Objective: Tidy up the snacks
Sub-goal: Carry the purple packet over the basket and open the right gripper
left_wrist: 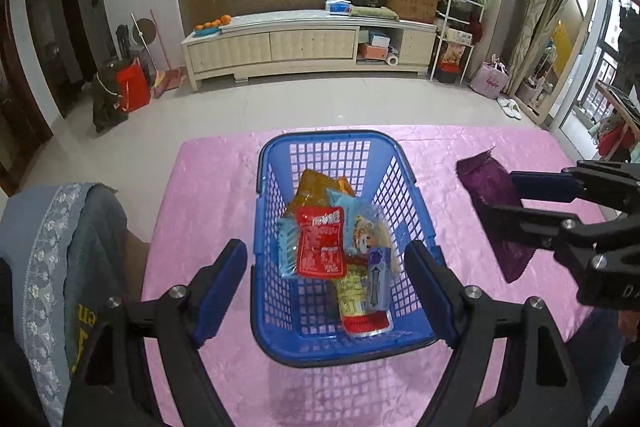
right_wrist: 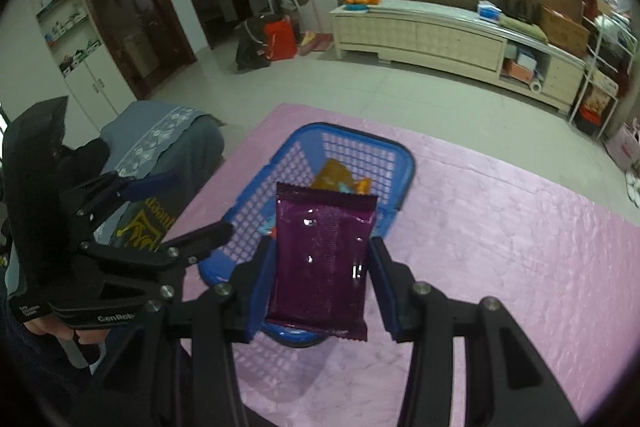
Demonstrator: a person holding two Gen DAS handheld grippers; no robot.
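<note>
A blue plastic basket (left_wrist: 264, 163) stands on the pink tablecloth (left_wrist: 208, 187) and holds several snack packets, among them a red one (left_wrist: 322, 247) and an orange one (left_wrist: 316, 187). My left gripper (left_wrist: 332, 291) hangs open above the basket's near end, with nothing between its fingers. My right gripper (right_wrist: 322, 283) is shut on a purple snack packet (right_wrist: 322, 259), held flat in the air just above and in front of the basket (right_wrist: 404, 155). In the left wrist view that packet (left_wrist: 486, 187) and the right gripper (left_wrist: 516, 203) show to the right of the basket. The left gripper (right_wrist: 176, 203) shows at the left of the right wrist view.
A chair draped in blue-grey lace-edged cloth (left_wrist: 64, 247) stands at the table's left edge. Pink cloth stretches to the right of the basket (right_wrist: 520, 247). Beyond the table lie a tiled floor and a long cream cabinet (left_wrist: 304, 47).
</note>
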